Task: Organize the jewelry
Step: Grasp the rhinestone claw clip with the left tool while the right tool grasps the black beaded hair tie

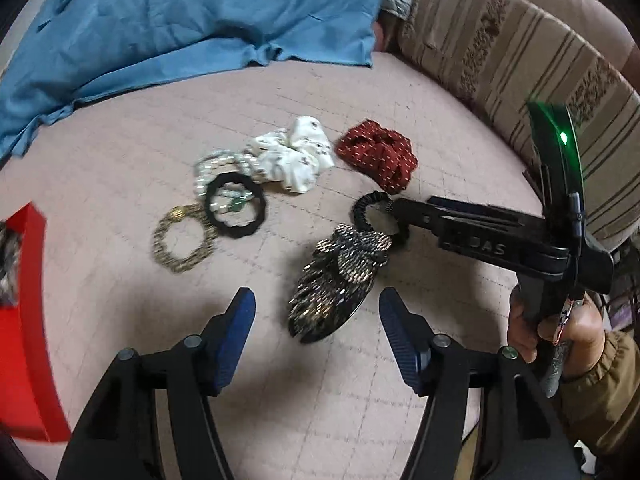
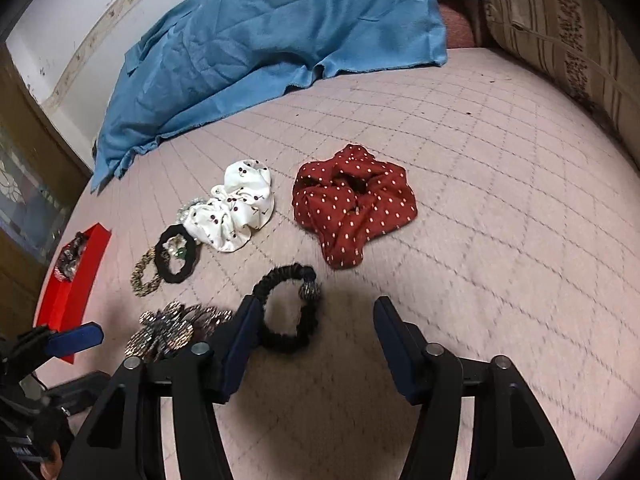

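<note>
Hair accessories lie on a pink quilted bed. My left gripper [image 1: 316, 304] is open, its fingers on either side of a sequined bow clip [image 1: 340, 280]. My right gripper [image 2: 314, 320] is open just above a black beaded hair tie [image 2: 290, 308]; in the left wrist view that tie [image 1: 370, 204] sits at the right gripper's tip. A red dotted scrunchie [image 2: 352, 204], a white cherry scrunchie [image 2: 236, 208], a plain black hair tie [image 1: 236, 210], a gold bracelet [image 1: 182, 240] and a pearl bracelet [image 1: 218, 168] lie farther off.
A red tray [image 2: 64, 292] holding one sparkly piece sits at the left edge of the bed. A blue cloth [image 2: 260, 48] is heaped at the far side. A striped cushion [image 1: 520, 52] lines the right side.
</note>
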The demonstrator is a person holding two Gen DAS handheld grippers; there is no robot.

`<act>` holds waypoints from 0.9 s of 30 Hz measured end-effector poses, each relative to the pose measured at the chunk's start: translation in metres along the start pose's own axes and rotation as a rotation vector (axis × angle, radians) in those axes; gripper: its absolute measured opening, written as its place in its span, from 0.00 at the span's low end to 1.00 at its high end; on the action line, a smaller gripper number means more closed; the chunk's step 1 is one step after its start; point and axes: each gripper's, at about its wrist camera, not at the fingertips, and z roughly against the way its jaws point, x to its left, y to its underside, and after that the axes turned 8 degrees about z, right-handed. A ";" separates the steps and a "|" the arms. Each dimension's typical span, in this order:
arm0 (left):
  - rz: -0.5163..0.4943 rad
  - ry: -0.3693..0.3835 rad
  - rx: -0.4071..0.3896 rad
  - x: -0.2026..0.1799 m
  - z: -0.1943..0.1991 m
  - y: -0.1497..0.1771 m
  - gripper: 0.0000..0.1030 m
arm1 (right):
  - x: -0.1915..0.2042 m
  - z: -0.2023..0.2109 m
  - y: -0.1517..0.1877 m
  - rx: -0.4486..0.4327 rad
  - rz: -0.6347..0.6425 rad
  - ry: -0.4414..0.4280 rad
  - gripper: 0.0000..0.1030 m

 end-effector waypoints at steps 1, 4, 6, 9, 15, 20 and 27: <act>-0.013 0.001 0.005 -0.003 -0.004 -0.001 0.61 | 0.001 -0.003 -0.001 0.006 0.008 0.002 0.53; -0.051 -0.009 0.015 -0.012 -0.017 -0.002 0.61 | 0.004 -0.010 -0.001 0.025 0.026 0.003 0.49; -0.056 -0.012 0.037 -0.014 -0.028 -0.004 0.61 | 0.006 -0.012 0.002 0.027 0.046 0.015 0.49; -0.053 -0.017 0.062 -0.014 -0.040 -0.004 0.61 | 0.007 -0.009 0.005 0.027 0.046 0.016 0.49; 0.011 -0.011 0.083 -0.005 -0.045 0.001 0.50 | 0.012 -0.011 0.010 0.028 0.069 0.084 0.18; 0.075 -0.015 0.038 0.005 -0.021 0.005 0.47 | 0.012 -0.006 0.011 0.012 0.033 0.071 0.05; 0.181 -0.001 -0.047 0.033 0.025 0.013 0.47 | 0.017 0.017 0.012 -0.027 -0.018 0.005 0.03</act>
